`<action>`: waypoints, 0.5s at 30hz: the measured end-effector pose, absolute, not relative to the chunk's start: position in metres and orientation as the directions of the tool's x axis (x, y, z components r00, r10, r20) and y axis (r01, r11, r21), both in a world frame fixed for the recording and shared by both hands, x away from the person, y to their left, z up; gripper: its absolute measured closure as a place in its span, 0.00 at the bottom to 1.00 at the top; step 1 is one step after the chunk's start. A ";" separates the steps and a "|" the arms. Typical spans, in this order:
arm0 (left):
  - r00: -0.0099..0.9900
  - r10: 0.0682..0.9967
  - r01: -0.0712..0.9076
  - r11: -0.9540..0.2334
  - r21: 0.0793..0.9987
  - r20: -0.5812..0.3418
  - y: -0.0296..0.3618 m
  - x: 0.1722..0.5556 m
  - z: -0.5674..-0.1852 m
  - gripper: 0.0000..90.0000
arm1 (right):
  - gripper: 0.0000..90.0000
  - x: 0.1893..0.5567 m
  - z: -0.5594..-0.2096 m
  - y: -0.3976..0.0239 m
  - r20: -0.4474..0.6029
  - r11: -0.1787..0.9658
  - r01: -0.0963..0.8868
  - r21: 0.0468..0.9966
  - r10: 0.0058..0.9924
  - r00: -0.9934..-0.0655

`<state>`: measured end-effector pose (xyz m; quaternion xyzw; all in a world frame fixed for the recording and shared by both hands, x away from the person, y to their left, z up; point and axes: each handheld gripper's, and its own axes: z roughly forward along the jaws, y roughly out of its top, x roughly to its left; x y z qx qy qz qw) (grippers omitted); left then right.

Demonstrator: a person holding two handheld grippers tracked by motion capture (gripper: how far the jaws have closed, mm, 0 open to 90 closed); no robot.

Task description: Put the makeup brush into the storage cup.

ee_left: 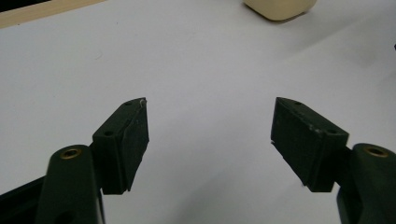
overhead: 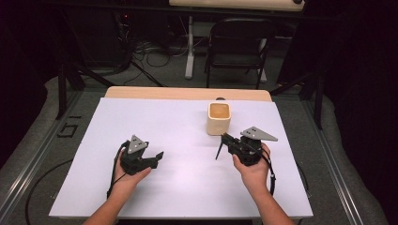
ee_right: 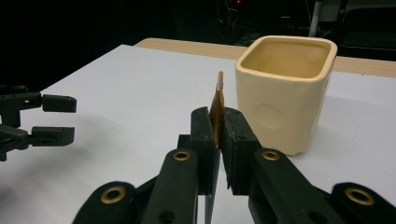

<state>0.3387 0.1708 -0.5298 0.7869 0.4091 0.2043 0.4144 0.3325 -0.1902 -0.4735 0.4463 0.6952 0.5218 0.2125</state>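
Note:
A cream square cup [overhead: 219, 118] stands upright on the white sheet, empty as far as I can see into it [ee_right: 285, 88]. My right gripper [overhead: 225, 137] sits just in front of the cup and is shut on a thin flat utensil [ee_right: 218, 100]. The utensil is seen edge-on, brown above the jaws and grey below them. In the high view it hangs down towards the sheet as a dark sliver [overhead: 219, 151]. My left gripper [overhead: 158, 157] rests at the left of the sheet, open, with nothing between its fingers [ee_left: 133, 135]. It also appears in the right gripper view [ee_right: 58, 119].
The white sheet [overhead: 178, 187] covers a wooden table whose far edge [overhead: 187, 93] shows behind the cup. A black folding chair [overhead: 239, 47] and cables stand on the floor beyond the table. Metal rails run along both sides.

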 end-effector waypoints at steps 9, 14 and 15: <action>0.568 0.822 0.491 -0.307 0.816 -0.033 0.174 0.342 -0.530 0.18 | 0.93 0.336 -0.470 -0.190 0.140 0.084 0.391 0.916 0.848 -0.511; 0.566 0.823 0.491 -0.296 0.819 -0.042 0.176 0.341 -0.530 0.17 | 0.93 0.339 -0.466 -0.189 0.126 0.099 0.389 0.916 0.849 -0.514; 0.566 0.823 0.492 -0.297 0.818 -0.041 0.176 0.341 -0.530 0.17 | 0.93 0.339 -0.465 -0.189 0.127 0.095 0.385 0.918 0.849 -0.513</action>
